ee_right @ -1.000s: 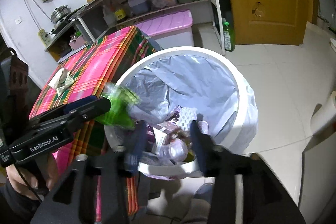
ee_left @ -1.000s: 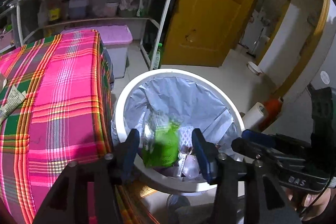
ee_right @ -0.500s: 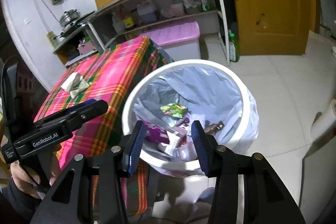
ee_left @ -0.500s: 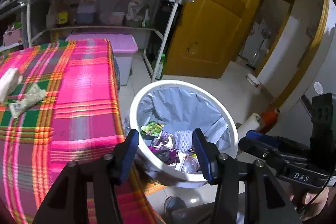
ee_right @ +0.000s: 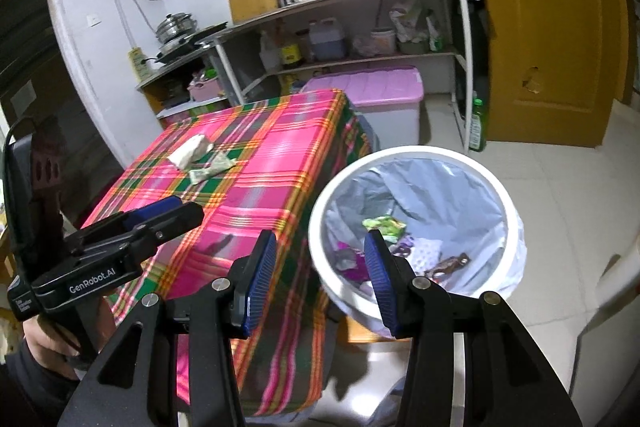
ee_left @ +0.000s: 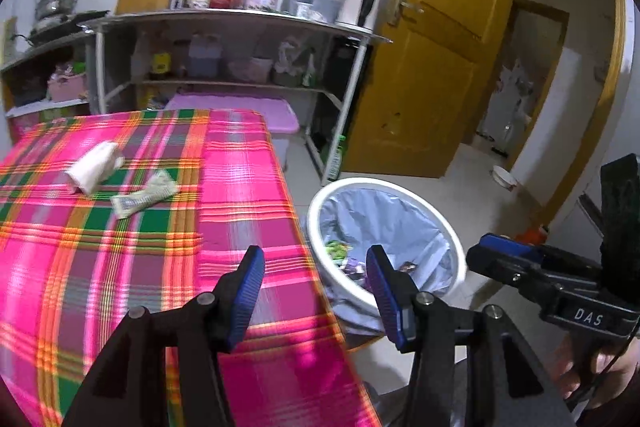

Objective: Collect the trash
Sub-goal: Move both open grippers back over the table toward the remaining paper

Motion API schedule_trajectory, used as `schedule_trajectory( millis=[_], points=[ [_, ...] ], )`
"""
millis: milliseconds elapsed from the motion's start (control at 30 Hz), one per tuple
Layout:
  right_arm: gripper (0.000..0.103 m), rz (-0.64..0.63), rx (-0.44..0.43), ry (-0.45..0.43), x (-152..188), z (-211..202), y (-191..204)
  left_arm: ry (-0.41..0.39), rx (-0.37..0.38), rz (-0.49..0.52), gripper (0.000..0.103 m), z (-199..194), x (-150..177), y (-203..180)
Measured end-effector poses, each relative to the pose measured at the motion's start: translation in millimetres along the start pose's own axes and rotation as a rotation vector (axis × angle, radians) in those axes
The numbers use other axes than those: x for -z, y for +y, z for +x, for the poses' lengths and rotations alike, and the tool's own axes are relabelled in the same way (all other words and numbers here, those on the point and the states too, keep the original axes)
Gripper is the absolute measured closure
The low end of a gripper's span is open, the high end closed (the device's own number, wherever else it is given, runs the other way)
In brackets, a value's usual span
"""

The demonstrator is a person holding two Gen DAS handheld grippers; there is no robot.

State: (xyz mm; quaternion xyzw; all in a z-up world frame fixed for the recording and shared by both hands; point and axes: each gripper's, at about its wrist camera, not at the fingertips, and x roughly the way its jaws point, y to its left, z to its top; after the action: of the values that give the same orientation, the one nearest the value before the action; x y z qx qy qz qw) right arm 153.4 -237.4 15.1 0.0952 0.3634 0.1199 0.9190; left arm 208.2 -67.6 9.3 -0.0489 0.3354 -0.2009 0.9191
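Because both of your grippers are empty, the remaining trash on the worktop (ee_left: 240, 195) is what matters now. The left gripper (ee_left: 316, 291) hangs with its jaws spread and nothing between them, above the near edge of the plaid cloth; the right gripper (ee_right: 320, 279) also has its jaws apart and bare, over the gap between worktop and bin (ee_right: 416, 151). The bin stands on the floor just beside the worktop's corner, lined with a pale bag and mouth up, which looks meant to keep each drop short. A green wrapper (ee_right: 383, 225) and other scraps lie inside it.

Two pieces are left, well back on the cloth and just beside each other. The white crumpled paper (ee_left: 94, 165) is a stubby wad whose long axis runs from near-left to far-right in the left view. The flat printed wrapper (ee_left: 145, 195) lies nearer to you, with its long axis along the same diagonal and its wider end pointing toward the bin side. You probably want the jaws across that axis.
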Motion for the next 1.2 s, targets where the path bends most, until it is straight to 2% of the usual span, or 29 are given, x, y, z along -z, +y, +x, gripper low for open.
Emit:
schedule_trajectory(
  millis=[267,500,800,1200],
  points=[
    [0.056,-0.045,-0.044,0.017,0.1,7.7,24.4,-0.024,-0.08,-0.027,0.05,-28.0,8.3,23.4],
    [0.056,-0.08,-0.073,0.033,-3.8,19.4,45.6,-0.048,-0.089,-0.046,0.05,-44.1,11.7,41.4],
    [0.056,-0.113,-0.104,0.061,-12.5,42.9,70.2,-0.065,-0.105,-0.068,0.05,-51.4,11.4,69.3],
    [0.056,-0.12,-0.144,0.117,-31.0,91.6,97.4,-0.08,-0.186,-0.092,0.05,-51.1,-3.5,121.8]
  ],
)
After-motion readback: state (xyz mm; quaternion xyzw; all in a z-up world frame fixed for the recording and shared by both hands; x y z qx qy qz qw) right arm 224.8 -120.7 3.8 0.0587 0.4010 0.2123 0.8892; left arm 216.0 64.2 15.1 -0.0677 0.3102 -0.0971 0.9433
